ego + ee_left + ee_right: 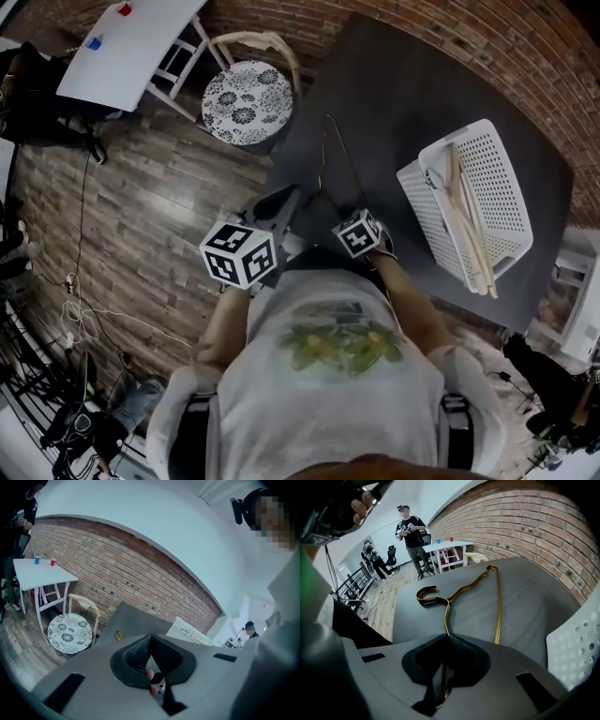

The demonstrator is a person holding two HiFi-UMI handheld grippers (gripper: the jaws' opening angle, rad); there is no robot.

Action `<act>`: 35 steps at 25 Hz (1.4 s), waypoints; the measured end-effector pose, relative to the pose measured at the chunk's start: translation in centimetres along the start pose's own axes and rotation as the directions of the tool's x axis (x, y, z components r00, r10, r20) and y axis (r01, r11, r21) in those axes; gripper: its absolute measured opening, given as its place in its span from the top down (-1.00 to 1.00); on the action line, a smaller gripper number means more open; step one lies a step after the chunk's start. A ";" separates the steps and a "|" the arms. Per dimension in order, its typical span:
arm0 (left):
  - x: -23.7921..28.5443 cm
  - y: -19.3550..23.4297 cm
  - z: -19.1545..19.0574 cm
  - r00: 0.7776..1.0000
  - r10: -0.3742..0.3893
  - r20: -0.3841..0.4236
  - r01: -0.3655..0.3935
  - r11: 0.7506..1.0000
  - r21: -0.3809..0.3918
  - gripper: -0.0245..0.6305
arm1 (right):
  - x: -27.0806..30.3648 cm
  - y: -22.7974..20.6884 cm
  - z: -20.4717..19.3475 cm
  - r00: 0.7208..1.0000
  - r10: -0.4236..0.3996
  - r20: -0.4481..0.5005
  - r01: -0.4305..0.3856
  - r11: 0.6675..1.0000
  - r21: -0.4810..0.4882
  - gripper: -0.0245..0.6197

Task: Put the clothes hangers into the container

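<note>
A thin gold wire hanger point(461, 591) lies on the dark table point(525, 597), hook toward the far edge; from the head view it is a faint outline point(330, 155). My right gripper point(449, 638) points steeply down, shut on the hanger's wire near the neck, and the wire runs on between the pads. Its marker cube point(359, 232) shows just below the hanger. My left gripper point(150, 640) hovers to the left above the table edge, jaws together and holding nothing. The white perforated container point(492, 173) sits at the right with wooden hangers point(469, 230) inside.
A round patterned chair point(247, 101) and a white table point(131, 42) stand beyond the dark table's left corner. Cables point(75, 314) trail on the wooden floor. People point(410, 529) stand farther off. A brick wall point(469, 37) borders the table.
</note>
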State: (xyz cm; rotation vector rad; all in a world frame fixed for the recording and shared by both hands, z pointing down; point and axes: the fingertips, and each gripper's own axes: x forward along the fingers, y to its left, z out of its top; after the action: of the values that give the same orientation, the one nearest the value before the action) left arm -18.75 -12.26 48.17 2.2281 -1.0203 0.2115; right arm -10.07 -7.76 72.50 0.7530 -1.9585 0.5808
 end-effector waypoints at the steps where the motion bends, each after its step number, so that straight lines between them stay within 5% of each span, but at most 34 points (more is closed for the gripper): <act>1: 0.1 -0.2 0.0 1.000 -0.003 -0.001 0.003 1.000 0.002 0.84 | -0.1 0.0 0.0 1.000 -0.008 0.000 0.008 1.000 -0.010 0.80; 13: -0.4 -0.6 0.9 1.000 0.005 0.016 -0.005 1.000 0.028 0.84 | -4.5 0.2 4.8 0.980 0.007 0.200 -0.012 1.000 0.025 0.80; 35: -1.2 -3.0 0.5 0.998 -0.051 0.026 0.049 0.995 0.090 0.84 | -18.5 -3.2 12.4 0.851 -0.123 0.511 0.051 0.987 0.153 0.80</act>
State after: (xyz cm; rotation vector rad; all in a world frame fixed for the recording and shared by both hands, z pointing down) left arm -17.50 -10.46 45.78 2.3404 -0.9865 0.2073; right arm -8.11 -13.17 50.72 1.1743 -2.3776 0.4886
